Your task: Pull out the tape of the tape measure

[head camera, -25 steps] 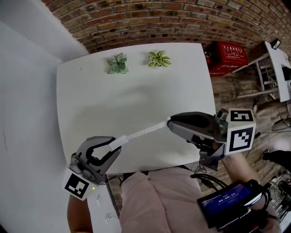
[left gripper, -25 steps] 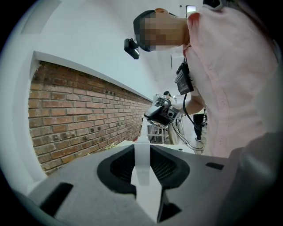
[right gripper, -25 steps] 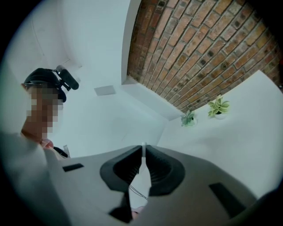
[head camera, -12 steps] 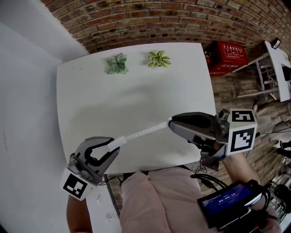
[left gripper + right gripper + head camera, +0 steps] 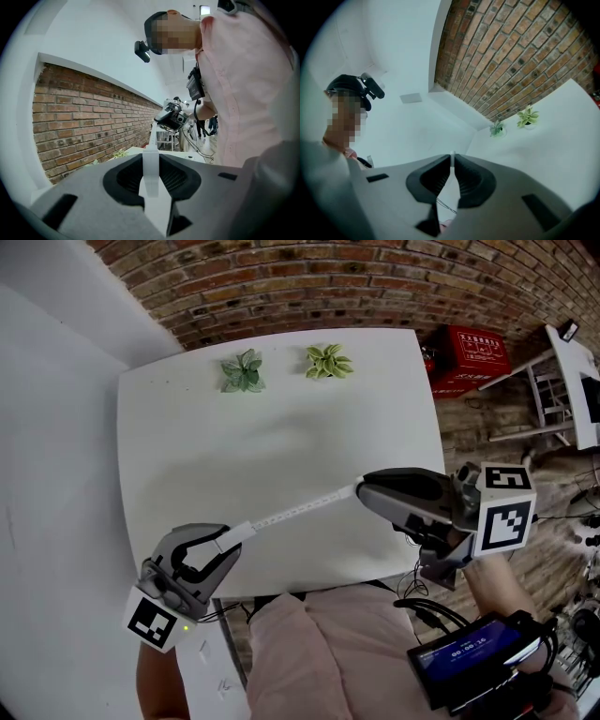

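Grips the small white tape measure body (image 5: 240, 533) in the grey left gripper (image 5: 228, 540). Pinches the thin white tape (image 5: 298, 511), stretched above the white table (image 5: 206, 446), in the closed grey right gripper (image 5: 360, 491). Risks slipping from that narrow pinch and snapping back under harder or skewed pulling.

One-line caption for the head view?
Left tongs grip the tape measure's case, right tongs its tape, stretched above the white table.

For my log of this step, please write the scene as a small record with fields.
left gripper: shut on the tape measure case
right gripper: shut on the tape, at its end
tape: pulled out, stretched straight between the two grippers
plants: two, at the far edge of the white table, untouched
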`<state>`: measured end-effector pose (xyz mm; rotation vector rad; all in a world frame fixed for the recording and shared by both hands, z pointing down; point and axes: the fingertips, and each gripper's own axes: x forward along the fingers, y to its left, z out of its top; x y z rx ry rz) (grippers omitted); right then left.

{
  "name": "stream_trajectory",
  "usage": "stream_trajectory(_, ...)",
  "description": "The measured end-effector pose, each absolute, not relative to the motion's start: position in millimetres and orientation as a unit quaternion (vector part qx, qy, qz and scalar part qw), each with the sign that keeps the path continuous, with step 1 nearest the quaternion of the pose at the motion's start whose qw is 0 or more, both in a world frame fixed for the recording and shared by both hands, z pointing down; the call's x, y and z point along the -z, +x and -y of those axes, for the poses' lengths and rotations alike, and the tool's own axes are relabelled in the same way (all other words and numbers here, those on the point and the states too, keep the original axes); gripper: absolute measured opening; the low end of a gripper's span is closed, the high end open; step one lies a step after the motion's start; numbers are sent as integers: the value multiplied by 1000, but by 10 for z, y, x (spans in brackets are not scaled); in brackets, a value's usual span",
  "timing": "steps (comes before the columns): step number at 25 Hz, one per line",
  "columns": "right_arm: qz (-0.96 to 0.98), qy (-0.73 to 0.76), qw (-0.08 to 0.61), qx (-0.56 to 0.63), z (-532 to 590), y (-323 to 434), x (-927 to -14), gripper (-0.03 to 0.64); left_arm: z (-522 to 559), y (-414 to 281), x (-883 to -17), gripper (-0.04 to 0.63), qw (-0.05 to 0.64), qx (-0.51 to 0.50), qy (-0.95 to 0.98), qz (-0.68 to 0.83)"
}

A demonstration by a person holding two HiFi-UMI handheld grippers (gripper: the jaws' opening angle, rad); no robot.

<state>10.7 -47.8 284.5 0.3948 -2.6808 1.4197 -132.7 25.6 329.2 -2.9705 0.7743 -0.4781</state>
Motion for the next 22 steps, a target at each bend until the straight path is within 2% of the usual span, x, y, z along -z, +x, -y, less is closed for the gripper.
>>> stream_trajectory(22,872,149,42,-464,552,232,-2838,35,-276,-1440,-3341,101,10,165,-953,-255)
